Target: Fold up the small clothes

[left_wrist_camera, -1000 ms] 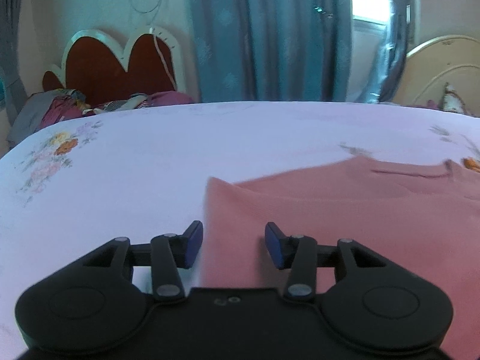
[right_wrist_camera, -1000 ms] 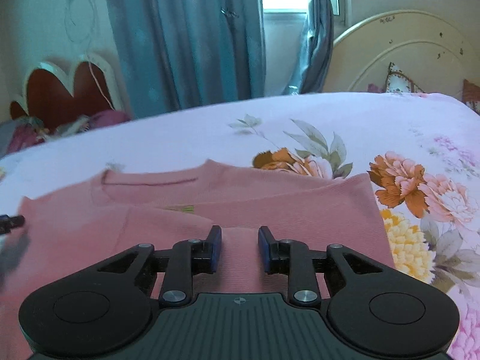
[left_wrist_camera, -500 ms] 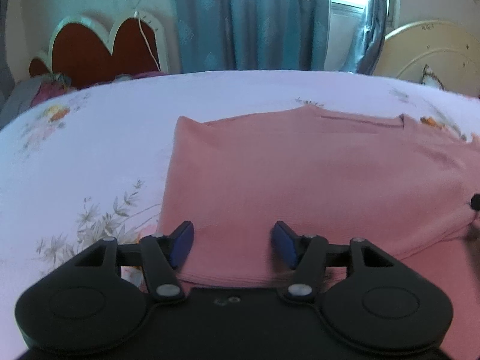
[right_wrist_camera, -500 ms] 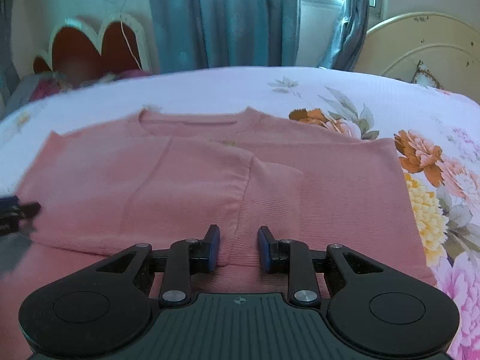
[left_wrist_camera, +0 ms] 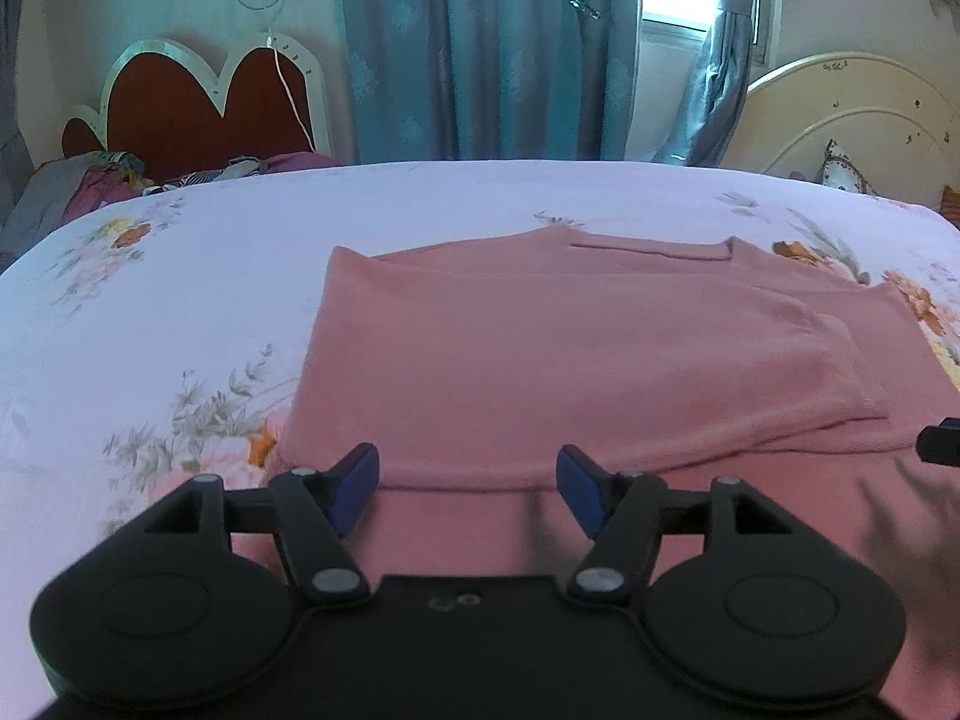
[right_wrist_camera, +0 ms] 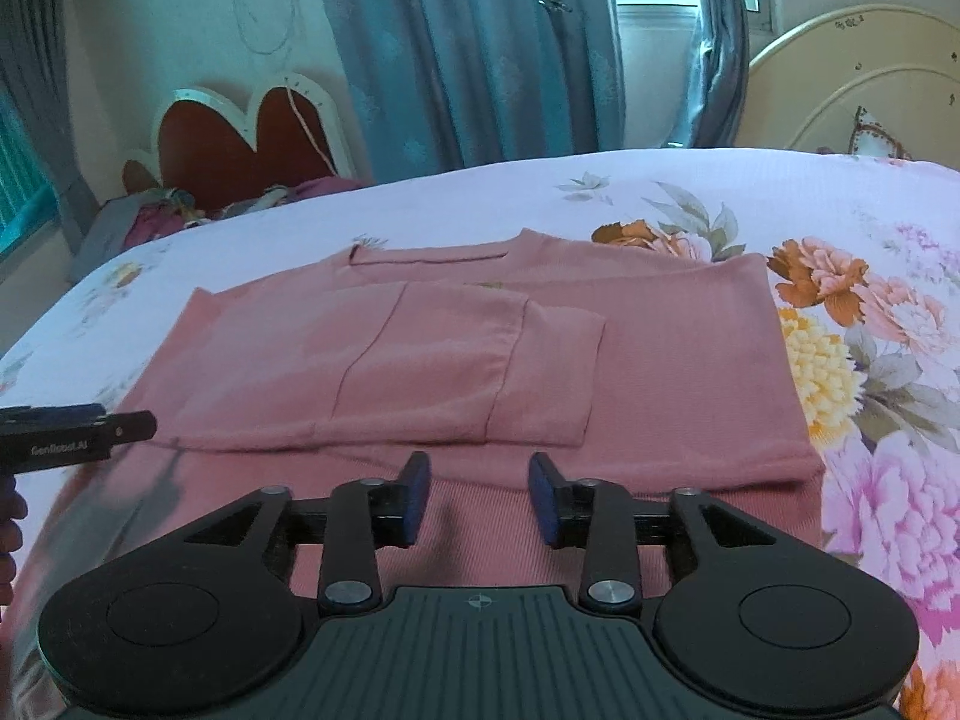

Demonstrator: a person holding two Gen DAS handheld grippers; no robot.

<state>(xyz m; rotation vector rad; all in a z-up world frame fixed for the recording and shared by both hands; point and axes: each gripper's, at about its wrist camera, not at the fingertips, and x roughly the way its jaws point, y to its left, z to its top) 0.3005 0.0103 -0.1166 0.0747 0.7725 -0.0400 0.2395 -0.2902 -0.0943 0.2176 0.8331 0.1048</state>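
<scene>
Garment: a dusty-pink knit top (right_wrist_camera: 678, 372) lay flat on the bed, neckline toward the far side, both sleeves folded inward across the chest; it also showed in the left wrist view (left_wrist_camera: 540, 372).
Sleeves: the left-side sleeve (right_wrist_camera: 420, 366) lay across the middle, its ribbed cuff (right_wrist_camera: 546, 378) ending near the centre of the body.
Bed: a pale lilac sheet printed with large flowers (right_wrist_camera: 888, 324) covered the mattress under the top; the same sheet (left_wrist_camera: 180, 300) showed bare to the left of the garment.
Left gripper (left_wrist_camera: 467, 487): black with blue-padded fingers (left_wrist_camera: 354, 483), spread wide just above the near hem area of the top; its jaws had just been opening and nothing sat between them. It also appeared at the left edge of the right wrist view (right_wrist_camera: 78, 438).
Right gripper (right_wrist_camera: 478, 495): black, its blue-padded fingers (right_wrist_camera: 417, 495) released and apart over the lower part of the top; its jaws had just been opening, with only flat fabric below them, none pinched.
Background: teal-blue curtains (left_wrist_camera: 480, 48), a red heart-shaped headboard with white trim (left_wrist_camera: 204, 102), a cream arched headboard (left_wrist_camera: 852, 114) and a heap of mixed clothes (left_wrist_camera: 90, 186) at the far left.
</scene>
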